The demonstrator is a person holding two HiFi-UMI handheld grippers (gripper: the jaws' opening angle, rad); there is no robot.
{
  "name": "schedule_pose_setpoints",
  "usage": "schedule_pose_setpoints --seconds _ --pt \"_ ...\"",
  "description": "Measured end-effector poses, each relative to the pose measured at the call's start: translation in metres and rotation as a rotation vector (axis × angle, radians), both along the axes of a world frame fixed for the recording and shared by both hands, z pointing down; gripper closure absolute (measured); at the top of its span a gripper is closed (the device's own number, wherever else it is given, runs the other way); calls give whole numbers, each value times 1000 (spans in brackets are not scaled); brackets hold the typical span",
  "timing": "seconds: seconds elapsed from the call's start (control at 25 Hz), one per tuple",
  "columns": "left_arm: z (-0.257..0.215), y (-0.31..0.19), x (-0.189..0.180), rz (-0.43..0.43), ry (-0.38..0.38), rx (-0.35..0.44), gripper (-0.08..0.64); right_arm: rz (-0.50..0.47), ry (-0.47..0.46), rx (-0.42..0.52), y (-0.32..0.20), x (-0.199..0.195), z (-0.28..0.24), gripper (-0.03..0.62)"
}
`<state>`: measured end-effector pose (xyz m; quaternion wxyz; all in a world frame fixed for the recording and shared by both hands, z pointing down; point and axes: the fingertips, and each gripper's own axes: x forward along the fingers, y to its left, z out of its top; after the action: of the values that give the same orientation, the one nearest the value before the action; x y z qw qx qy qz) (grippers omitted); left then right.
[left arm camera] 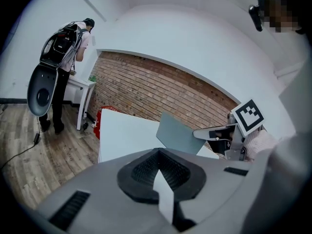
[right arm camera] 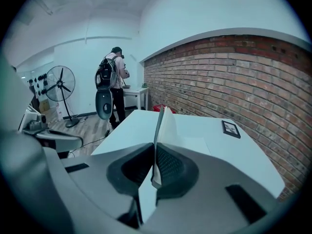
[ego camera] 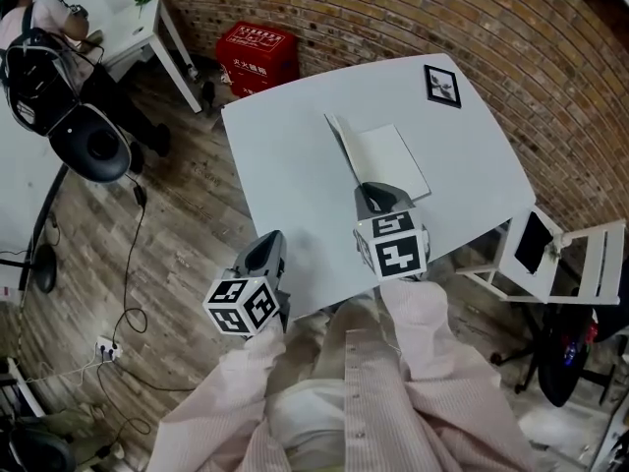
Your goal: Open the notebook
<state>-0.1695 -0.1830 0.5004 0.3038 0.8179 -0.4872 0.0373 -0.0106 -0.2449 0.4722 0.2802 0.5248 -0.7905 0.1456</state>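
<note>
On the white table (ego camera: pixel 285 165) lies the notebook (ego camera: pixel 388 157), its white pages flat and its grey cover (ego camera: pixel 341 138) lifted up along the left side. My right gripper (ego camera: pixel 373 190) is at the notebook's near end, shut on that cover. In the right gripper view the cover (right arm camera: pixel 159 126) stands on edge between the jaws of the right gripper (right arm camera: pixel 155 165), with the pages (right arm camera: pixel 192 138) to its right. My left gripper (ego camera: pixel 263 254) hovers at the table's front edge, left of the notebook, apart from it. Seen in its own view, the left gripper (left arm camera: pixel 158 172) has its jaws together and holds nothing.
A small framed picture (ego camera: pixel 442 85) lies at the table's far right corner. A red box (ego camera: pixel 257 57) stands on the floor behind the table by the brick wall. A white stool (ego camera: pixel 550 254) stands to the right. A person (ego camera: pixel 39 18) and an office chair (ego camera: pixel 88 136) are far left.
</note>
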Motion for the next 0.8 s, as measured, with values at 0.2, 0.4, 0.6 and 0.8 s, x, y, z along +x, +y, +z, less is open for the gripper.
schedule_pose_setpoints --seconds 0.2,0.4,0.6,0.8 --pt "3 5 -11 -10 -3 -1 568 -27 34 -3 8 -23 12 569" --pt "4 10 -14 -23 -7 -1 568 -72 70 -19 15 -40 25 568" --pt "5 13 -23 -44 -12 -1 568 -98 102 -29 21 -57 40 568" --pt "7 13 -27 -51 -15 -10 568 -116 110 -45 22 -68 53 566"
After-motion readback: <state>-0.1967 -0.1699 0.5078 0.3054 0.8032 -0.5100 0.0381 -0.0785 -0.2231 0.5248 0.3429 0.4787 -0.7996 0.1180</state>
